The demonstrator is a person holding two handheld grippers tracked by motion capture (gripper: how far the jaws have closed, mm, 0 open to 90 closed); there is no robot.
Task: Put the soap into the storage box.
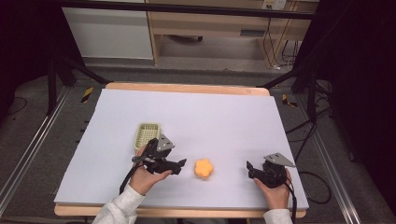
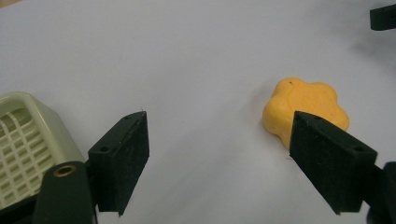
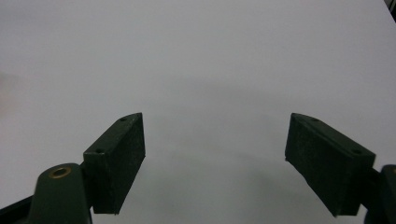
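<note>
Your left gripper (image 1: 183, 162): jaws spread, nothing between them, aimed at the orange flower piece (image 1: 203, 168) just beside it.
Your right gripper (image 1: 248, 168): jaws apart, holding nothing.
Flower piece: lies flat on the white sheet (image 1: 224, 116); looks light, firm, smooth. Pinch across the notches between opposite lobes.
Green basket (image 1: 147, 134): behind your left gripper.
Beyond: wooden cabinet (image 1: 210, 23), cables on the floor.

White table cover (image 1: 210, 112), wooden cabinet (image 1: 210, 21) behind, floor cables (image 1: 303, 135) at right.
</note>
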